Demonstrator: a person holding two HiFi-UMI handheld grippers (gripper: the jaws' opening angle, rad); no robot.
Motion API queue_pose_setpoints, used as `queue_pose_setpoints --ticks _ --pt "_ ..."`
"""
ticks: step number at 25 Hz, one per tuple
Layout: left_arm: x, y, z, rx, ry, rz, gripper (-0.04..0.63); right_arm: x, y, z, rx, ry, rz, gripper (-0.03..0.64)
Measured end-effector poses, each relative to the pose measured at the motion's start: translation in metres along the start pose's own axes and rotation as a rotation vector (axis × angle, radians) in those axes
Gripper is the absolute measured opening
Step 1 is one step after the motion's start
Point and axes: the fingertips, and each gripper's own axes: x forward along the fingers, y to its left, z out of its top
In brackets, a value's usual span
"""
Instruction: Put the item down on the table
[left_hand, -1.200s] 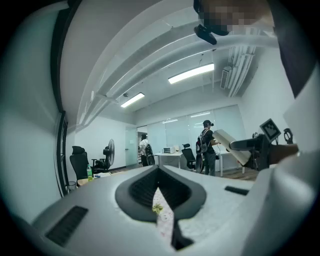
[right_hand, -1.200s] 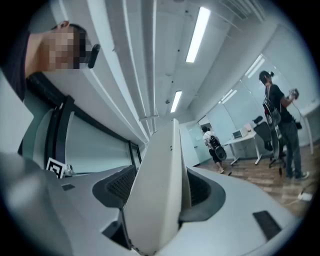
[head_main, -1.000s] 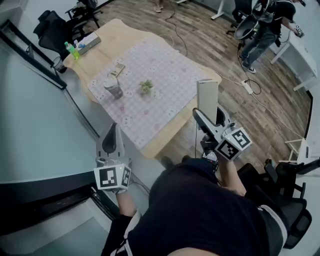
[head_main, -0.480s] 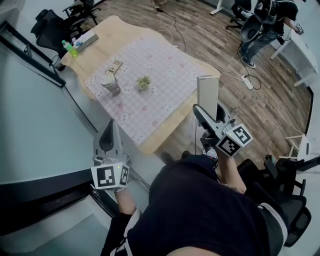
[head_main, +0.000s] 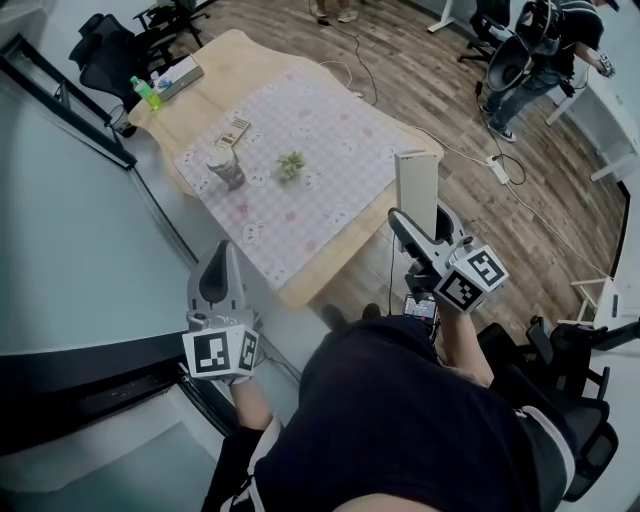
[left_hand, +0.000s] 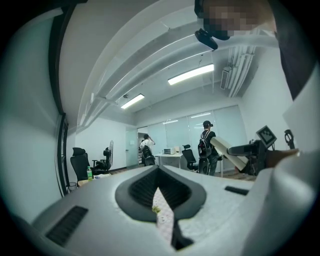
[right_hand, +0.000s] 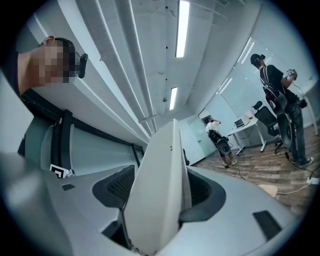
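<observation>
right tool (head_main: 408, 226): pinching 1 white panel (head_main: 416, 185), upright | left tool (head_main: 221, 256): pressed together | desk (head_main: 228, 58): 1 can (head_main: 226, 168), 1 plant sprig (head_main: 291, 165), 1 green bottle (head_main: 146, 92)

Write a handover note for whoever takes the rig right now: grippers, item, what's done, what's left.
Right hand-held gripper: shut on a flat white box, held upright in the air near a corner of the table.
Left hand-held gripper: shut, empty, off the table's near side.
On the table: a checked cloth with a can and a small plant.
Done: box is in grasp.
Left: lower it onto the table, probably on free cloth, open the jaws, back away.
</observation>
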Motion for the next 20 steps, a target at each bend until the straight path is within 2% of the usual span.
queue_pose_setpoints --ticks 6,20 --pt "-0.002 0.000 -0.007 -0.036 0.026 0.013 -0.005 -0.003 0.000 -0.001 0.002 0.010 0.015 0.299" --pt "-0.001 -0.009 0.006 0.001 0.032 0.034 -0.005 -0.011 -0.006 -0.006 0.037 0.022 0.038 0.299"
